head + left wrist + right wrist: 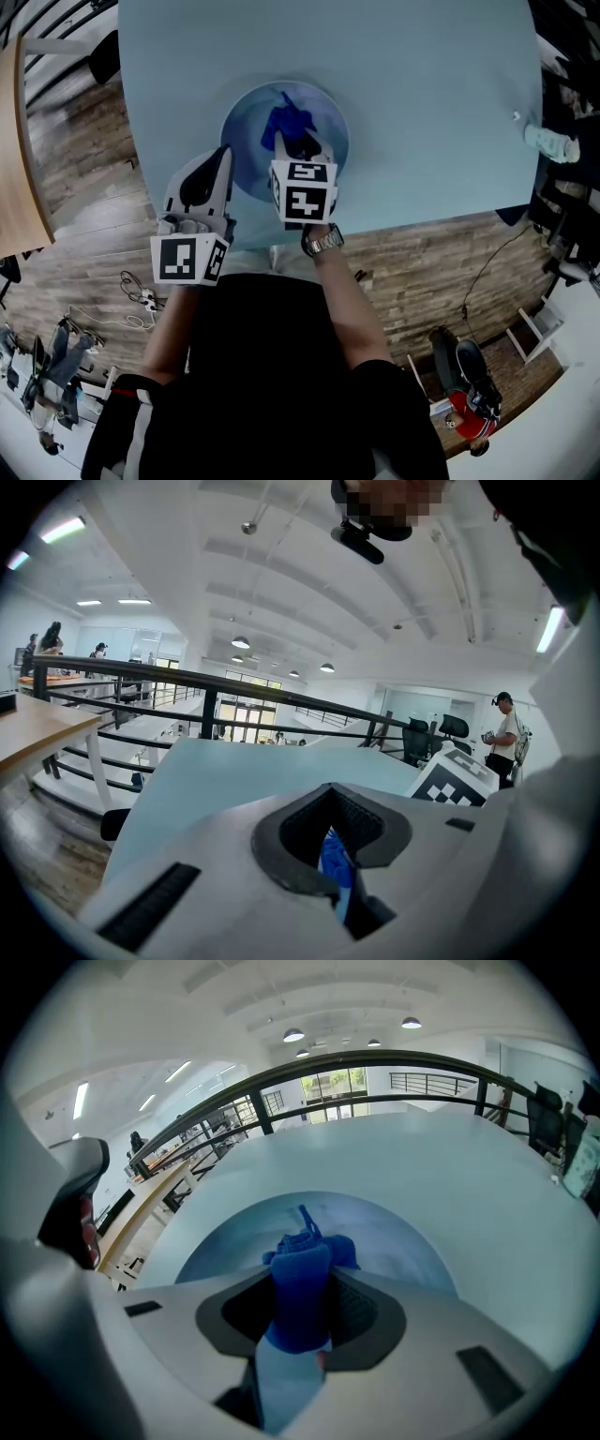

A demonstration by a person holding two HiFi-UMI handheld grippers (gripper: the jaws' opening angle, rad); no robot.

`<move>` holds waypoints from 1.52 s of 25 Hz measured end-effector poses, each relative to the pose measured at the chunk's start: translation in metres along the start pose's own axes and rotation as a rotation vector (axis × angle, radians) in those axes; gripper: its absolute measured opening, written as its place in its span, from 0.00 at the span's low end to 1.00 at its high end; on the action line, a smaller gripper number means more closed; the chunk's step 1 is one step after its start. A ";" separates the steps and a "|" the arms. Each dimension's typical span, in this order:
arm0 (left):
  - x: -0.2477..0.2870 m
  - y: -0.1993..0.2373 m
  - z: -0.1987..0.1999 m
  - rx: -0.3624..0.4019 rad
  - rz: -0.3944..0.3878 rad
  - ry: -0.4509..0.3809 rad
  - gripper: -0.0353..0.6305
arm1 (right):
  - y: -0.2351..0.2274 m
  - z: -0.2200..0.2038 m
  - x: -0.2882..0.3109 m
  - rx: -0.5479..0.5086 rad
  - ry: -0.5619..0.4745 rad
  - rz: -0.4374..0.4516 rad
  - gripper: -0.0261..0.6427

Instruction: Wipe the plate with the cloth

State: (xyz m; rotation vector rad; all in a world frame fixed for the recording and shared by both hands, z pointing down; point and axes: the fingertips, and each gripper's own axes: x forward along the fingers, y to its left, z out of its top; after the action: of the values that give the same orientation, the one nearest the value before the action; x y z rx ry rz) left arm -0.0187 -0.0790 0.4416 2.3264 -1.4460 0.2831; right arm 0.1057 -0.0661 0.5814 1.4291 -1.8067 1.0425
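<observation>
With the right gripper [302, 150] pinching the cloth [286, 127] mid-frame, rub flat circles while the left gripper [223, 161] clamps the plate [246, 111] steady.

Head view: from above, steeply down onto tabletop [441, 112] and plate [246, 131]. Gripper views: close, low across that tabletop toward the railing [281, 702]; plate shared with the right one.

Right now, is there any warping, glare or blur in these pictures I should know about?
Head view: strong fisheye bows the table edges; soft sheen on the plate. Left gripper view: ceiling lights blow out white, close foreground is soft. Right gripper view: the railing arcs, corners go dark, the cloth is sharp.
</observation>
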 end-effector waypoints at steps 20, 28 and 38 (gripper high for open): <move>-0.001 -0.006 0.000 0.006 0.000 0.002 0.05 | -0.058 0.002 -0.012 0.018 0.019 -0.150 0.22; -0.004 -0.006 0.002 0.014 0.005 -0.005 0.05 | -0.050 0.007 -0.029 0.033 -0.012 -0.143 0.22; -0.015 -0.004 0.000 0.024 0.020 -0.002 0.05 | 0.008 -0.002 -0.038 -0.015 -0.028 -0.006 0.22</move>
State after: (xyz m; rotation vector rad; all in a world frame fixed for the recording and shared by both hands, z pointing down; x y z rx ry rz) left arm -0.0217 -0.0652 0.4352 2.3333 -1.4747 0.3057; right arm 0.1064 -0.0447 0.5491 1.4462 -1.8251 1.0087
